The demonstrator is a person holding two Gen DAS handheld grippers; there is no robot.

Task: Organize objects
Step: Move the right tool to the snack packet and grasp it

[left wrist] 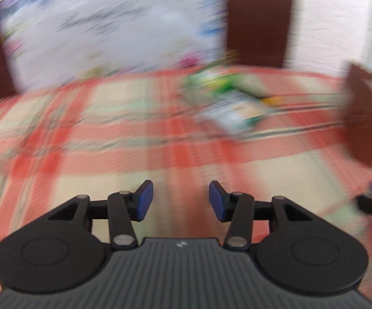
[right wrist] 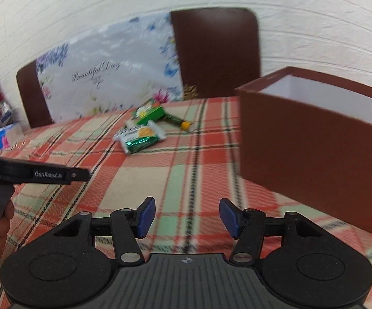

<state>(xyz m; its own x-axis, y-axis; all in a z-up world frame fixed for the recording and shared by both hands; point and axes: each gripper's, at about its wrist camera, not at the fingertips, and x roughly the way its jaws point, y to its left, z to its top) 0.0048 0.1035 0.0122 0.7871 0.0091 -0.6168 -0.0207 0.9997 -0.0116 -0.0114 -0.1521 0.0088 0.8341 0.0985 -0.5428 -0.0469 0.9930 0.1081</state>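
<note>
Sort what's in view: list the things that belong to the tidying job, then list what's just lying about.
For the job:
- green box
- snack packets
- green tube with yellow cap
- brown box, open, white inside

Lying about:
- chairs
- floral bag
- clutter at far left
- plaid tablecloth

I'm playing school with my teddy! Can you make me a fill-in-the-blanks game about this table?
1. The big box on the tablecloth is coloured ____.
2. Inside, the box's wall is coloured ____.
3. The snack packets lie on the ____.
4. Between the right gripper pads there is ____.

Missing words: brown; white; tablecloth; nothing
</note>
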